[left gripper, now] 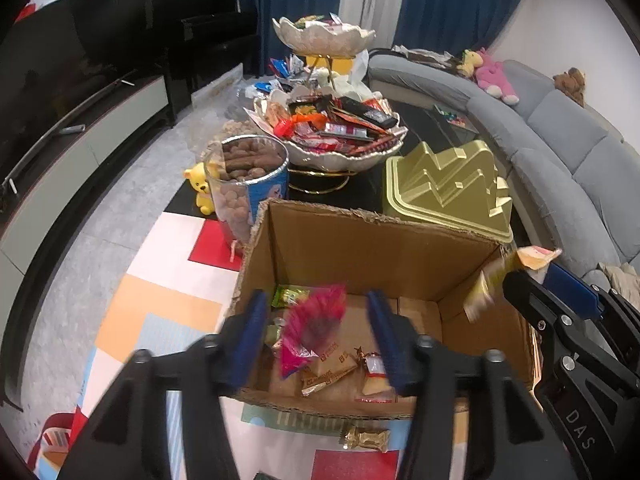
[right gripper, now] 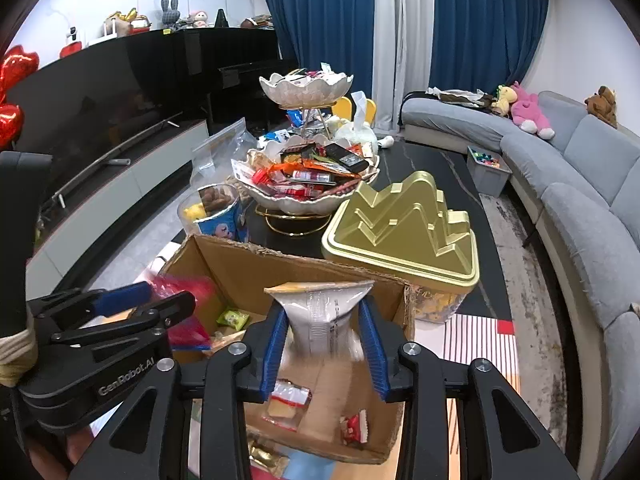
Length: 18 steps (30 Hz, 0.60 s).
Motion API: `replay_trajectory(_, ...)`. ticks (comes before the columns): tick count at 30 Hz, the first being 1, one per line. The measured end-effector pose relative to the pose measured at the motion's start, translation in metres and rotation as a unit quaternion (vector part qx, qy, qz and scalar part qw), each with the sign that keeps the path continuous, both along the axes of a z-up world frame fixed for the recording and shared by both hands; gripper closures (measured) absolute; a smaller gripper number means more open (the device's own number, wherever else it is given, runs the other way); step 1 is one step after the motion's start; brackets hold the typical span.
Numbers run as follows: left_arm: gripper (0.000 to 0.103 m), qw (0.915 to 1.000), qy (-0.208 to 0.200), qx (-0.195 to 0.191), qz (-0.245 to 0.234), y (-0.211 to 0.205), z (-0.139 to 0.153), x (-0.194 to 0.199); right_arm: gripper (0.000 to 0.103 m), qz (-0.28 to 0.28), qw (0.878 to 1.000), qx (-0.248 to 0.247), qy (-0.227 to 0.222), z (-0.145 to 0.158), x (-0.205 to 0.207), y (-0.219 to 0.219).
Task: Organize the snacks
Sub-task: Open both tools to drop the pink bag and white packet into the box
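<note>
An open cardboard box stands on the floor mat and holds several wrapped snacks; it also shows in the right wrist view. My left gripper is open above the box, and a blurred pink snack packet hangs loose between its fingers. My right gripper is over the box, with a white and yellow snack bag between its fingers; the bag looks blurred. In the left wrist view the right gripper is at the box's right edge with the bag.
A tiered shell-shaped stand piled with snacks stands on the black table behind the box. A gold mountain-shaped tin and a clear tub of brown snacks flank it. A gold candy lies on the mat. A grey sofa curves at right.
</note>
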State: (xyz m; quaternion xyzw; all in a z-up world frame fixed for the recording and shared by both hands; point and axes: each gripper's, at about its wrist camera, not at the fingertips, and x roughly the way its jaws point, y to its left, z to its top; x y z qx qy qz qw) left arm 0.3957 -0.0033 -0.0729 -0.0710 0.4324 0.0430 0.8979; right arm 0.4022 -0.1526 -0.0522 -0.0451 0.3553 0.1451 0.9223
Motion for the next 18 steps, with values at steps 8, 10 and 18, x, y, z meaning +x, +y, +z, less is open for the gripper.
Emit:
replay_trajectory(8, 0.029, 0.9999, -0.006, 0.005, 0.007, 0.001, 0.009, -0.007, 0.033, -0.014, 1.0, 0.002, -0.022, 0.013, -0.008, -0.006)
replay_trajectory(10, 0.027, 0.9999, -0.009, 0.007, 0.012, 0.002, 0.012, -0.01, 0.033, -0.016, 1.0, 0.002, -0.024, 0.015, -0.01, -0.007)
replay_trajectory(18, 0.024, 0.9996, -0.015, 0.01, 0.023, 0.005, 0.024, -0.026, 0.032, -0.016, 0.999, 0.003, -0.037, 0.028, -0.022, -0.009)
